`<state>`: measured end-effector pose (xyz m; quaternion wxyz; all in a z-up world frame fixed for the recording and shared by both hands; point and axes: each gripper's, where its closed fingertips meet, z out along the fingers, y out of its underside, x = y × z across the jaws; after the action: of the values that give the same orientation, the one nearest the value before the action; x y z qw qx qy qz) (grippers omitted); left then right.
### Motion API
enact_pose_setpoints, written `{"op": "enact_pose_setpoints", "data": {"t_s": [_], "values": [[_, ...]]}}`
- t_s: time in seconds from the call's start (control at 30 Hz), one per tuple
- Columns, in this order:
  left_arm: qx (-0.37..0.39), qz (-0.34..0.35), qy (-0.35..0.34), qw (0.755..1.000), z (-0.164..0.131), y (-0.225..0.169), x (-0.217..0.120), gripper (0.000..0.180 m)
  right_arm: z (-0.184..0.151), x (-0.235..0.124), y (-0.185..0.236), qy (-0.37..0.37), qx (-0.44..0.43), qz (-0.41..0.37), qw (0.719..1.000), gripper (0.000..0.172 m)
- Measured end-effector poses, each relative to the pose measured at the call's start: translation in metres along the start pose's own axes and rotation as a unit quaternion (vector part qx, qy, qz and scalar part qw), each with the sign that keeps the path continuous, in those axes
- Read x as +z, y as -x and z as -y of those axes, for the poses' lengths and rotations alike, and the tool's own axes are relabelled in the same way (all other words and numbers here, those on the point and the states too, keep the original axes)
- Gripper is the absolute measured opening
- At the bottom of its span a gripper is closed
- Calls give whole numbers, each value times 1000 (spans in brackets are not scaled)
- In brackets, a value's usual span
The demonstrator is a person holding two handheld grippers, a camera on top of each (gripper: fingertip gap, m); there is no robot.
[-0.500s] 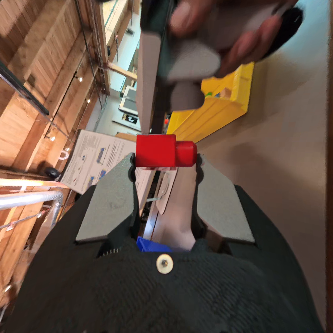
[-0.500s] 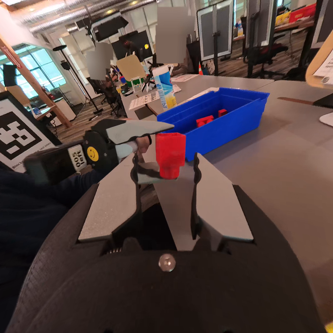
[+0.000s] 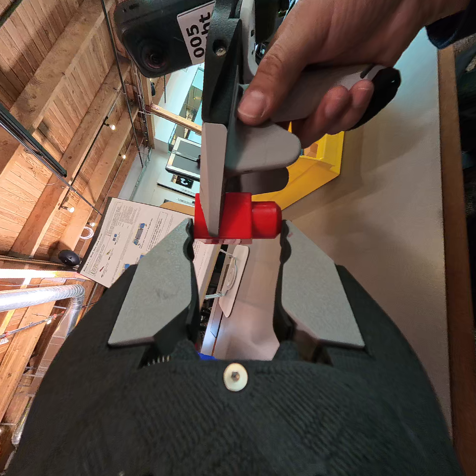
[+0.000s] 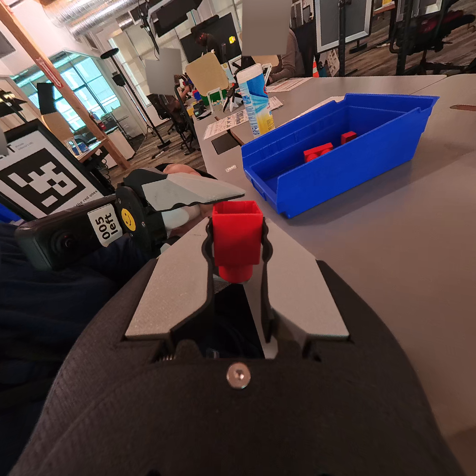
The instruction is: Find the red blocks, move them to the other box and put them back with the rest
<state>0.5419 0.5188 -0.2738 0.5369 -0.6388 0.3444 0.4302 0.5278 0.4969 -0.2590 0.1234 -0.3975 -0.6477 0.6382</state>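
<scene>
The right gripper [image 4: 237, 240] pinches a red block [image 4: 235, 237], both pads pressed on its square sides, stud toward the camera. The left gripper [image 3: 235, 231] also seems to clamp the block end to end, though contact is hard to judge. Beyond, on the grey tabletop [image 4: 360, 257], a blue box [image 4: 360, 164] holds two more red blocks [image 4: 318, 154].

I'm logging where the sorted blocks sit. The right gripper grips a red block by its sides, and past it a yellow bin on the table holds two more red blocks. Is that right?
Not quite: the bin is blue, not yellow, as the right wrist view shows. The rest stands: the right gripper grips the red block by its sides, and two more red blocks lie in that bin.
</scene>
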Motion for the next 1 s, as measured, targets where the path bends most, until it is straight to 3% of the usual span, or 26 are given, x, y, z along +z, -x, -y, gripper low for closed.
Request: {"op": "enact_pose_setpoints", "data": {"t_s": [0.13, 0.17, 0.23, 0.4, 0.63, 0.73, 0.8, 0.83, 0.9, 0.97, 1.0], "values": [[-16, 16, -3, 1000, -2, 7, 3, 64, 4, -3, -1, -3, -19, -16, 1000, 34], [-26, 14, -5, 1000, -3, 9, 4, 58, 7, -7, -3, -6, -22, -24, 999, 34], [-37, 28, -10, 999, -6, 18, 0, 28, 18, -24, -9, -25, -31, -49, 998, 34], [-74, 61, -7, 995, -14, 44, -9, 2, 58, -102, -35, -113, -52, -151, 981, 34], [-64, 47, 18, 997, -34, 48, -16, 0, 79, -168, -45, -178, -68, -227, 955, 33], [-84, 42, 80, 992, -70, 56, -19, 0, 75, -187, -72, -172, -74, -302, 935, 33], [-145, 72, 167, 973, -117, 77, -26, 0, 68, -198, -94, -163, -64, -342, 923, 33], [-200, 75, 223, 951, -147, 82, -32, 0, 65, -204, -106, -159, -60, -366, 915, 33], [-334, 59, 316, 886, -204, 76, -51, 2, 54, -219, -133, -135, -56, -426, 893, 33], [-449, 26, 347, 823, -237, 61, -66, 18, 36, -229, -158, -98, -36, -465, 879, 33], [-478, 27, 353, 804, -249, 60, -74, 24, 32, -232, -164, -93, -29, -471, 877, 33]]}}
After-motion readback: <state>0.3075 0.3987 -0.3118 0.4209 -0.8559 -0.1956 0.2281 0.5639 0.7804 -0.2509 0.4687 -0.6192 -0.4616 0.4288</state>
